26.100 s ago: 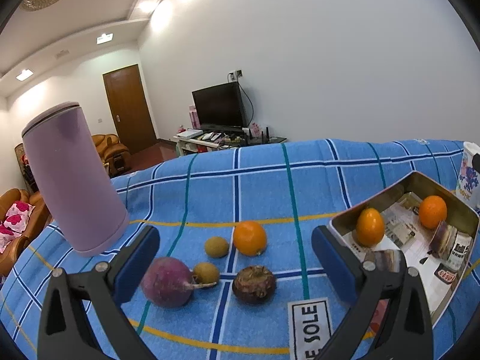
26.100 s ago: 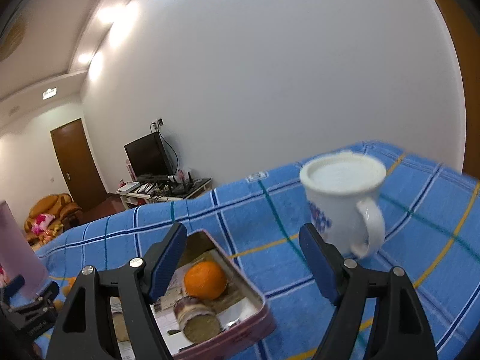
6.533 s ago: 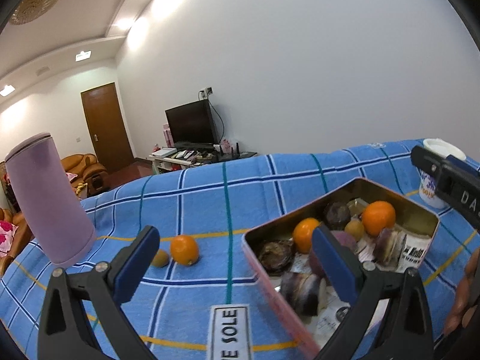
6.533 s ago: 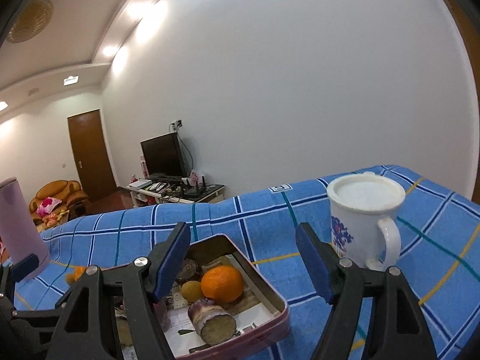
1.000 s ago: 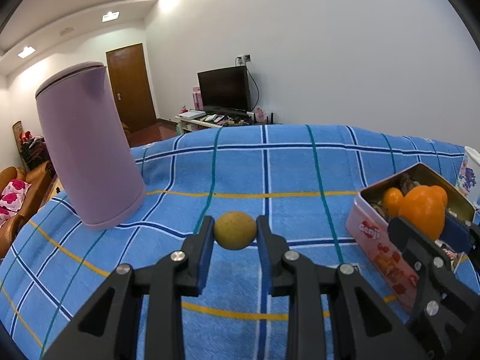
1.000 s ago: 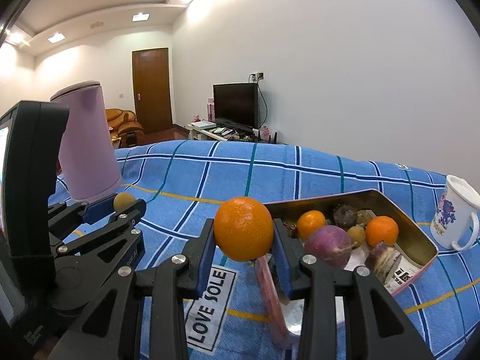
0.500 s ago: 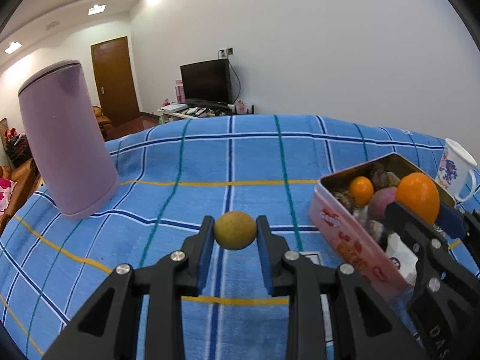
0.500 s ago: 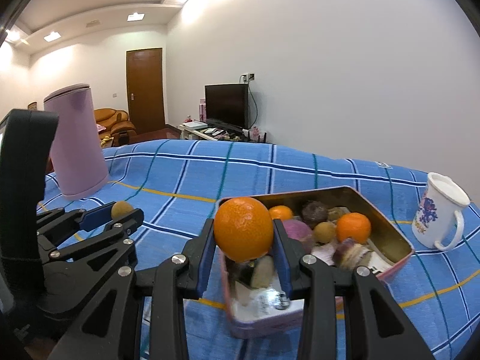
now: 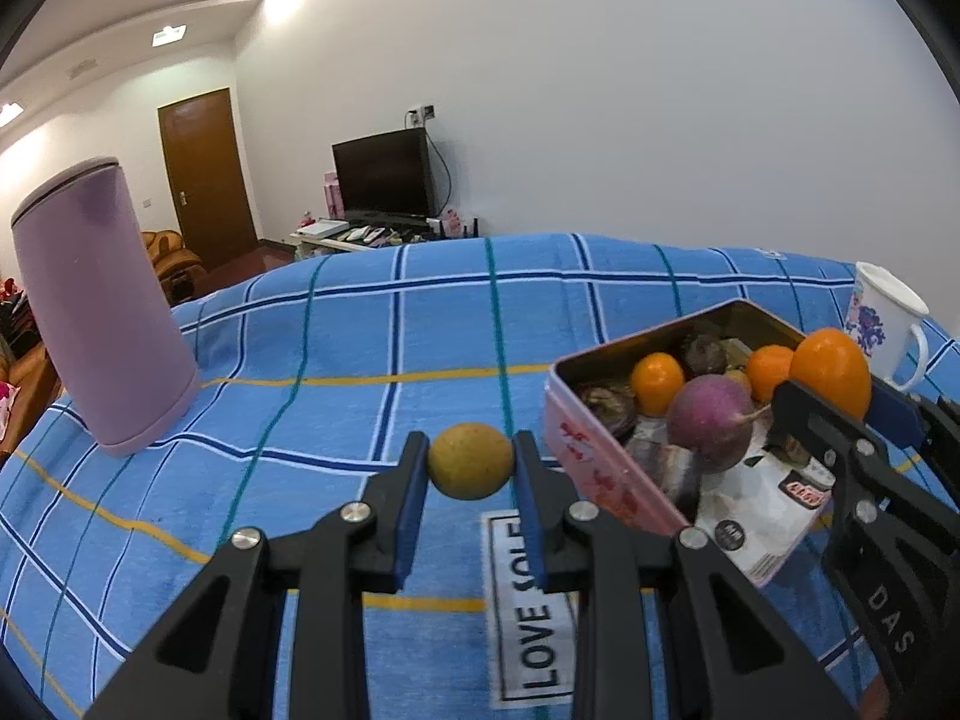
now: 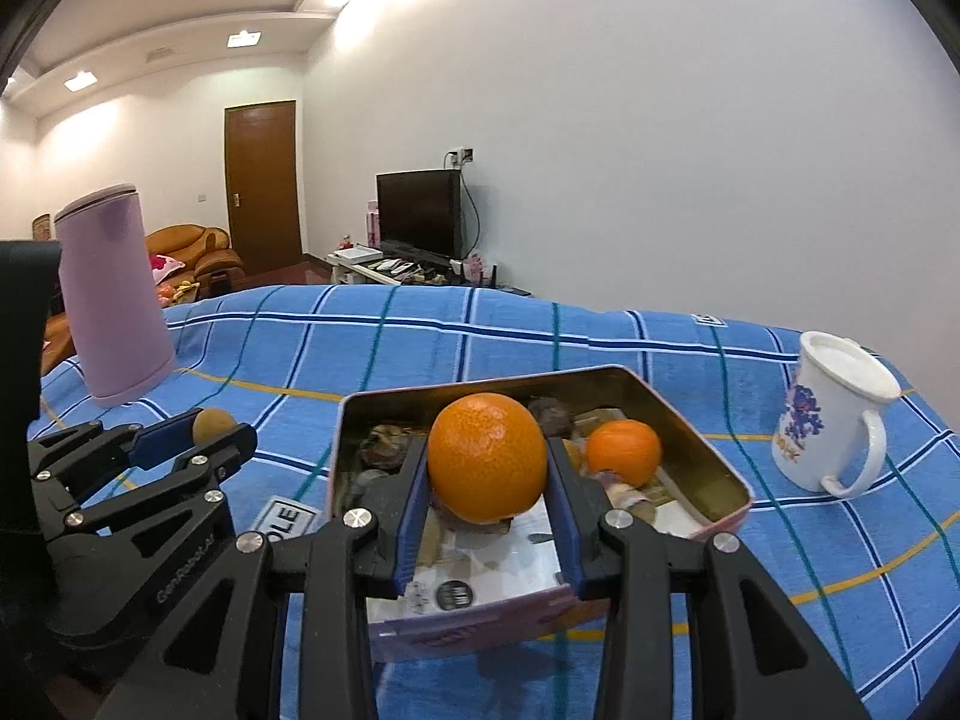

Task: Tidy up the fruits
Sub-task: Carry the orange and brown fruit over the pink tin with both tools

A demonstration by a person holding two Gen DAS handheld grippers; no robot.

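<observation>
The right gripper (image 10: pixel 487 474) clamps the orange (image 10: pixel 486 457) at frame centre — the tin (image 10: pixel 729 483) lies directly beneath; the left gripper (image 9: pixel 471 465) pinches the small yellow fruit (image 9: pixel 471 461) — tin to its right.

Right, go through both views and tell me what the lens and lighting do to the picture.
Left wrist view: fisheye bends the blue checked cloth into a dome, corners vignette black, ceiling lights flare; the small yellow-brown fruit is sharp. Right wrist view: same curvature and dark corners, soft glare on the large orange, no motion blur.
</observation>
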